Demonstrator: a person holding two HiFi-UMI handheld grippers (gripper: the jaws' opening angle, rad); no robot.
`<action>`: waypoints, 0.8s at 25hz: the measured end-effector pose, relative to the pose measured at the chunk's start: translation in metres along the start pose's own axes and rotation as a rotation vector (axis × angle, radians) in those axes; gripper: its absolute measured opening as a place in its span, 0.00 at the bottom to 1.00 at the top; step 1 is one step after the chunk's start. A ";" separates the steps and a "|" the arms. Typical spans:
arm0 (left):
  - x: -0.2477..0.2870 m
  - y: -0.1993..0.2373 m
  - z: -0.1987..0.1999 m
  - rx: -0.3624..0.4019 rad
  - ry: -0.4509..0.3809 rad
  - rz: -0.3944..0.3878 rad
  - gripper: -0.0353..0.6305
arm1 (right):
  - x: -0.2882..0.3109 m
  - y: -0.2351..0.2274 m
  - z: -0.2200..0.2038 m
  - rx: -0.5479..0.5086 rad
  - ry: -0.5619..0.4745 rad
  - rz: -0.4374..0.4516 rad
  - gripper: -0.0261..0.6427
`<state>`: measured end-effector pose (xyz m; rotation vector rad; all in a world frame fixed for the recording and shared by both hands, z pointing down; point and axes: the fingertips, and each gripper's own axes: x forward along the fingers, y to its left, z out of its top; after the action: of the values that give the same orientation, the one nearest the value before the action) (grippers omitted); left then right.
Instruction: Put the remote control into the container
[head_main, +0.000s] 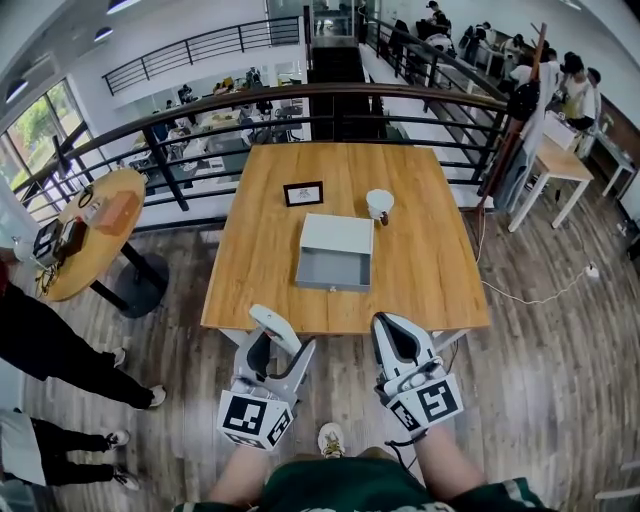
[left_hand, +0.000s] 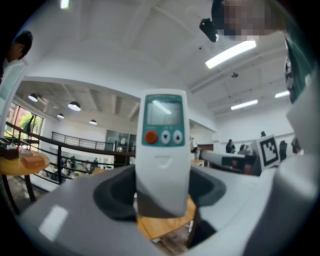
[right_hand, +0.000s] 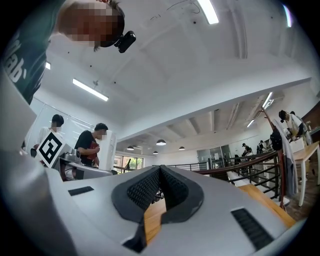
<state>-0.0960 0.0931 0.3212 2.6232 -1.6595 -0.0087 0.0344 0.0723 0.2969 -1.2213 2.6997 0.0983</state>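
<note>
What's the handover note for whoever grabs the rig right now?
Left gripper: shut on the remote control, held short of the table, on its near side.
Right gripper: shut, empty.
Container: open, looks empty, mid-table.
Done: remote is in hand.
Left: carry it over the container, lower it in, release.

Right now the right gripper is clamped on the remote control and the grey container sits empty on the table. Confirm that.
Wrong gripper. The left gripper view shows the left gripper clamped on the remote control; the right gripper is shut on nothing. The grey container does sit empty on the table.
</note>
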 end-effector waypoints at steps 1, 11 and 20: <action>0.002 0.003 0.001 0.002 -0.002 -0.002 0.48 | 0.002 -0.001 0.000 0.001 -0.001 -0.003 0.06; 0.013 0.020 0.005 0.018 -0.004 -0.023 0.48 | 0.020 0.001 -0.006 -0.011 0.007 -0.021 0.06; 0.018 0.034 -0.007 0.016 0.025 -0.044 0.48 | 0.028 0.004 -0.013 -0.024 0.022 -0.043 0.06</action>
<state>-0.1191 0.0625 0.3295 2.6599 -1.6012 0.0361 0.0118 0.0522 0.3049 -1.2935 2.6971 0.1127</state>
